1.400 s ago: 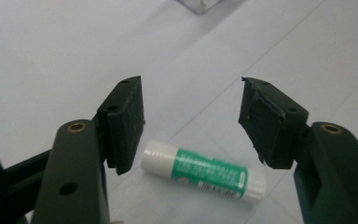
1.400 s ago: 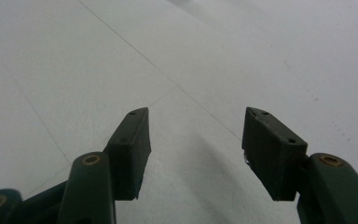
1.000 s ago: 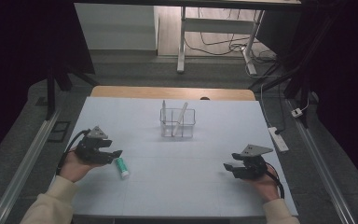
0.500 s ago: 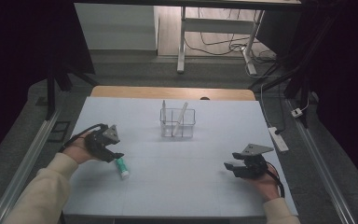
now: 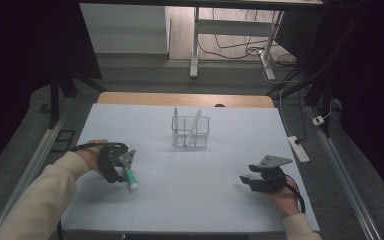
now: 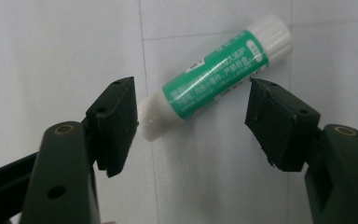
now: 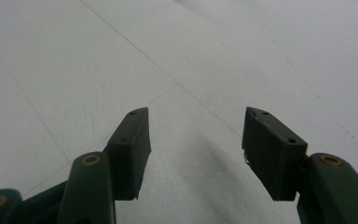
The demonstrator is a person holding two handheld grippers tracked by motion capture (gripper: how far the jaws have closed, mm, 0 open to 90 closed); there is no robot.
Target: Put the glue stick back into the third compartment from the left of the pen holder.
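**Operator:** I read the left gripper (image 6: 191, 116) with jaws spread, and they have just been opening further; the glue stick (image 6: 214, 77) lies between them on the table (image 5: 190, 200); the left pad stands at the stick's white base end, whether touching I cannot tell; the right pad stands just clear of the green label; nothing is pinched.

**Observer:** And the right gripper (image 7: 196, 140)?

**Operator:** I see its jaws spread as well, with bare tabletop between them; it sits low over the table near the right front corner, well apart from the stick.

**Observer:** Position of the stick?

**Operator:** In the high view the glue stick (image 5: 131, 178) lies flat at the left front of the table, under the left gripper (image 5: 122, 167); open surface runs from there toward the wire basket (image 5: 190, 132) at centre rear; the left table edge is near.

**Observer:** Materials?

**Operator:** The stick is a smooth cylinder, green label, white ribbed cap; the tabletop is matt white with thin seam lines; the pads are black and blocky; the basket is thin wire and holds slender upright items.
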